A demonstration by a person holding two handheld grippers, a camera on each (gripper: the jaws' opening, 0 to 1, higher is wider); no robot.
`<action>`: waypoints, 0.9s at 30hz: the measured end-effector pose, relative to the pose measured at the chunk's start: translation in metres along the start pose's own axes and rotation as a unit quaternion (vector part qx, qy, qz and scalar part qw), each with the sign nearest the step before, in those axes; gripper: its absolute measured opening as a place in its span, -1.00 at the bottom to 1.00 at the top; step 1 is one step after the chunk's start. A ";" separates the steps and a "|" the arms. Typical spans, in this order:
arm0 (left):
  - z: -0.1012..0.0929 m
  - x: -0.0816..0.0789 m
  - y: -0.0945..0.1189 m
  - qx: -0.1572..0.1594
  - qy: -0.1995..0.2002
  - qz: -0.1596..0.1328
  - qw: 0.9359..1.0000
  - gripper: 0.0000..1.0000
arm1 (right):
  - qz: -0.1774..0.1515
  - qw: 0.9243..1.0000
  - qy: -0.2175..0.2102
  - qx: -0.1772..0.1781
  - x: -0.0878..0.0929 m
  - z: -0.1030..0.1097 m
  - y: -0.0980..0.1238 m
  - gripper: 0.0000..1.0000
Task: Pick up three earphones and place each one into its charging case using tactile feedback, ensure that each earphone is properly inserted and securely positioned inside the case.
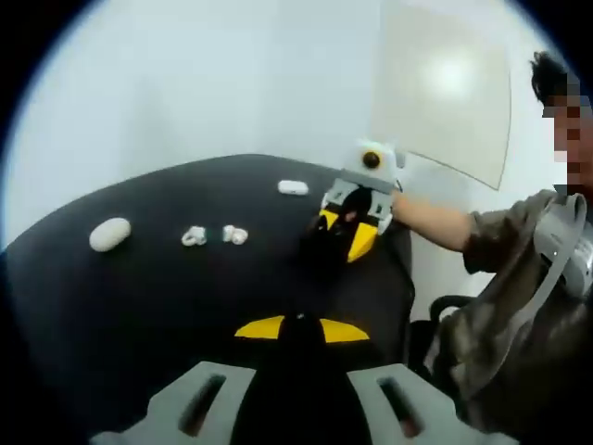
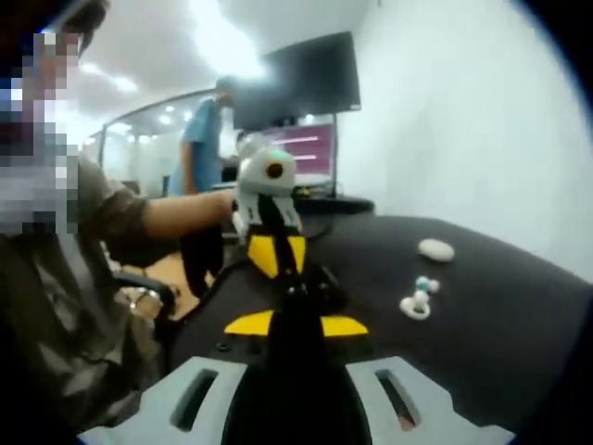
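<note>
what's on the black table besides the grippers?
On the black table, left gripper view: a closed white case, two white earphones, another white case. The right gripper hides what lies under it.

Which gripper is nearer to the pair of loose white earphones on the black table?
Right. In the left gripper view, the right gripper rests low over the table just beside the earphones, while the left gripper is back near the table's near edge, farther away.

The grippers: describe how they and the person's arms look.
Each gripper has pale grey jaw bases and black jaws with yellow pads. In the left gripper view, the right gripper carries a whitish box on top. In the right gripper view, the left gripper looks alike. The person's sleeve is olive-grey.
</note>
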State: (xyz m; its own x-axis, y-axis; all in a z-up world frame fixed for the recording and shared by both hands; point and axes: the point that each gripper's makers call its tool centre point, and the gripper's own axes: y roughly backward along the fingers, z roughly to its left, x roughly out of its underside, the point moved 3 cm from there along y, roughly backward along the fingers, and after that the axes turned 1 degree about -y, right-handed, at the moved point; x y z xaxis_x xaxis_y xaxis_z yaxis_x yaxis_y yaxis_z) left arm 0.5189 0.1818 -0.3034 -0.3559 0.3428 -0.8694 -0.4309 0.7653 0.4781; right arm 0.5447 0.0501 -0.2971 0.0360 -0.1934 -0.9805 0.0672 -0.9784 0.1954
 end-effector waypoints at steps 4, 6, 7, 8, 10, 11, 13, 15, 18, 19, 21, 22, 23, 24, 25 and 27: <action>0.012 0.007 0.013 -0.042 0.000 0.003 0.999 -0.76 | 0.000 1.000 0.001 -0.001 0.000 0.001 -0.001 -0.63; 0.015 0.008 0.018 -0.059 0.040 -0.010 0.997 -0.75 | 0.001 1.000 0.003 0.000 -0.001 0.001 -0.001 -0.63; 0.016 0.009 0.020 -0.066 0.060 -0.014 0.996 -0.74 | 0.001 1.000 0.005 0.001 -0.001 0.001 -0.001 -0.63; 0.017 0.011 0.022 -0.080 0.093 -0.017 0.992 -0.74 | 0.001 1.000 0.006 0.001 -0.001 0.001 -0.001 -0.63; 0.010 0.012 0.023 -0.085 0.130 -0.021 0.988 -0.66 | 0.001 1.000 0.007 0.000 -0.001 0.001 -0.001 -0.63; 0.002 0.011 0.022 -0.081 0.147 -0.027 0.986 -0.62 | 0.001 1.000 0.006 0.000 -0.001 0.001 -0.001 -0.63; -0.008 0.009 0.019 -0.091 0.168 -0.039 0.981 -0.60 | 0.000 1.000 0.006 -0.001 -0.001 0.001 -0.001 -0.63; -0.009 0.010 0.014 -0.119 0.179 -0.044 0.976 -0.60 | 0.000 1.000 0.008 -0.001 -0.001 0.001 -0.001 -0.63; -0.007 0.007 0.009 -0.143 0.208 -0.066 0.966 -0.59 | 0.001 1.000 0.010 0.000 -0.001 0.001 -0.001 -0.63; -0.007 0.006 0.007 -0.140 0.216 -0.069 0.964 -0.59 | 0.001 1.000 0.011 0.000 -0.001 0.001 -0.001 -0.63; -0.005 0.005 0.004 -0.144 0.224 -0.073 0.961 -0.62 | 0.001 1.000 0.012 0.000 -0.001 0.001 0.000 -0.63; -0.004 0.004 0.002 -0.146 0.224 -0.074 0.961 -0.63 | 0.001 1.000 0.012 0.000 -0.001 0.001 0.000 -0.63; -0.003 0.004 0.001 -0.150 0.226 -0.075 0.960 -0.65 | 0.001 1.000 0.013 0.001 -0.001 0.001 0.000 -0.63; -0.002 0.002 -0.002 -0.152 0.227 -0.076 0.959 -0.65 | 0.001 1.000 0.014 0.001 -0.001 0.001 0.000 -0.63; -0.002 0.001 -0.004 -0.154 0.222 -0.073 0.960 -0.66 | 0.001 1.000 0.015 0.001 -0.001 0.001 0.000 -0.63; 0.003 0.003 -0.005 -0.171 0.199 -0.055 0.963 -0.79 | 0.001 1.000 0.015 0.000 -0.001 0.001 -0.001 -0.63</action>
State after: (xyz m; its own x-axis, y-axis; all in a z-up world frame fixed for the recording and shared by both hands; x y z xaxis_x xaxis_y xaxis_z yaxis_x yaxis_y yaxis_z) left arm 0.5222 0.1803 -0.3086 -0.5534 -0.0179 -0.8327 -0.7080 0.5368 0.4589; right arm 0.5435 0.0507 -0.2963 0.0655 -0.1928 -0.9790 0.0672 -0.9781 0.1972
